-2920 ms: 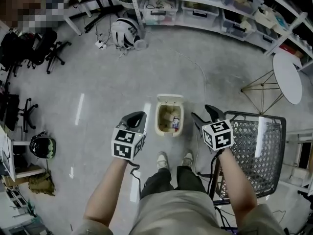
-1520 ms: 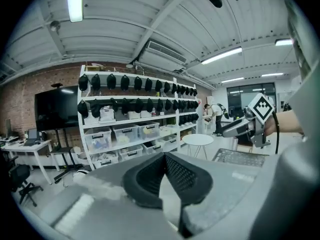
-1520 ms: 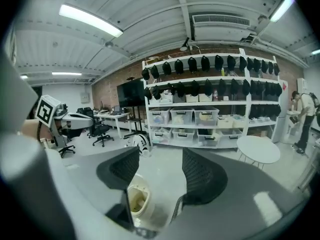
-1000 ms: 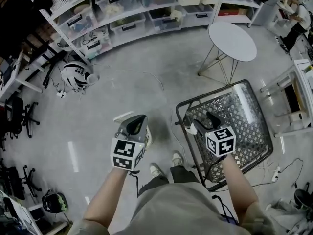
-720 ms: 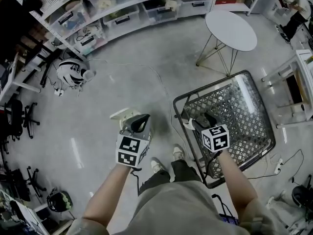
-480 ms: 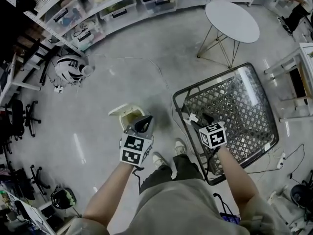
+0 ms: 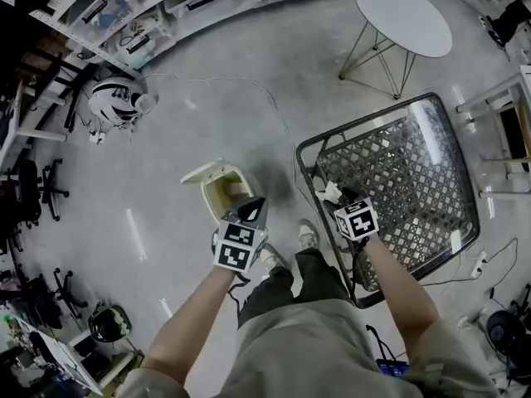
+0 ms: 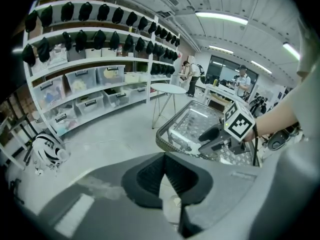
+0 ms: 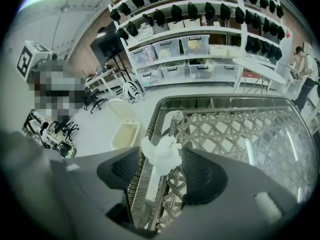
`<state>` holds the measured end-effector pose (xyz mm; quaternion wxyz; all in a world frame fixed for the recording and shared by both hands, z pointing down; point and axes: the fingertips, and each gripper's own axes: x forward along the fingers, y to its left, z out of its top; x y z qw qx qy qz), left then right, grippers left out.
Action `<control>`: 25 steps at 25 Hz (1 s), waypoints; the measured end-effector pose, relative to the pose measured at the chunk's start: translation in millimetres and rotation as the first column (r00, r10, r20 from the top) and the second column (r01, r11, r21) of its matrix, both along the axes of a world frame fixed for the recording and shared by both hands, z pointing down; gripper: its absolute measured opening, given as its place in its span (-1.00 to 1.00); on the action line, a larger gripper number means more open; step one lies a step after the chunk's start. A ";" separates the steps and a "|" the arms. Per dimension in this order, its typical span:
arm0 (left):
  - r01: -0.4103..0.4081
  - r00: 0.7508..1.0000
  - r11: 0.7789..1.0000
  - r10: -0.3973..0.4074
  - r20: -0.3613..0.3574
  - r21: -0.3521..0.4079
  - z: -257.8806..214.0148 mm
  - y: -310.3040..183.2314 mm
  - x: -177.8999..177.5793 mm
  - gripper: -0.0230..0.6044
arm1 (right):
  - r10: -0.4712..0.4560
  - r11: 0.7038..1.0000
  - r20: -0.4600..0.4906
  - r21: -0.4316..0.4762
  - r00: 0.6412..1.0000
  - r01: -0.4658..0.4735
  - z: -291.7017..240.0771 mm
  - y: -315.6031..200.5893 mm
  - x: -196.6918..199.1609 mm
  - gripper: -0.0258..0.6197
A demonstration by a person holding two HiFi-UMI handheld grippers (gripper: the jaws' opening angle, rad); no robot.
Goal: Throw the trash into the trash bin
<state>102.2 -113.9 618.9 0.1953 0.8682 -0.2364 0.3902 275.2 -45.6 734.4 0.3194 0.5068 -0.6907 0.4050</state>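
A white crumpled piece of trash [image 9: 162, 151] lies on the near rim of the dark lattice table [image 9: 235, 134]. It sits between the spread jaws of my right gripper [image 9: 161, 160], close to both pads but not pressed by them. From the head view, the trash [image 7: 331, 193] is at the table's left edge, just ahead of the right gripper [image 7: 335, 200]. The cream trash bin [image 7: 214, 196] stands open on the floor to the left, its lid tipped back. My left gripper [image 7: 254, 209] hangs by the bin's near corner, its pads [image 8: 155, 171] together and nothing between them.
The lattice table [image 7: 398, 172] fills the right side. Behind it stand a round white table [image 7: 402, 15] and shelves of storage boxes [image 7: 166, 7]. A robot dog [image 7: 116, 102] lies on the floor at left with a cable trailing from it. My shoes [image 7: 307, 235] are between bin and table.
Both grippers have come down. The right one now has the white trash at the table's rim between its jaws. The left one has sunk beside the bin.
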 end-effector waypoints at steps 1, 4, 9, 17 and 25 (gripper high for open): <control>0.006 1.000 1.000 -0.006 0.001 -0.011 4.7 0.9 -1.7 -0.92 | -0.009 1.000 -0.007 -0.010 1.000 0.009 5.2 0.0 -1.6 -0.07; 0.030 1.000 0.999 -0.029 0.003 -0.041 14.2 5.3 -9.2 -0.92 | -0.031 0.999 -0.039 -0.039 0.999 0.030 17.9 0.9 -7.7 -0.07; 0.067 0.998 0.995 -0.067 0.012 -0.074 27.2 10.3 -21.7 -0.92 | 0.002 0.997 -0.078 -0.071 0.997 -0.007 30.8 2.0 -4.5 -0.26; 0.102 0.995 0.993 -0.101 0.015 -0.060 26.7 2.3 -26.9 -0.92 | 0.041 0.997 -0.103 -0.054 0.994 -0.047 28.1 -5.5 14.2 -0.70; 0.201 0.979 0.979 -0.200 -0.037 0.024 -16.9 -33.7 -55.0 -0.92 | 0.096 0.993 -0.036 0.073 0.995 -0.093 -39.5 -41.3 19.0 -0.71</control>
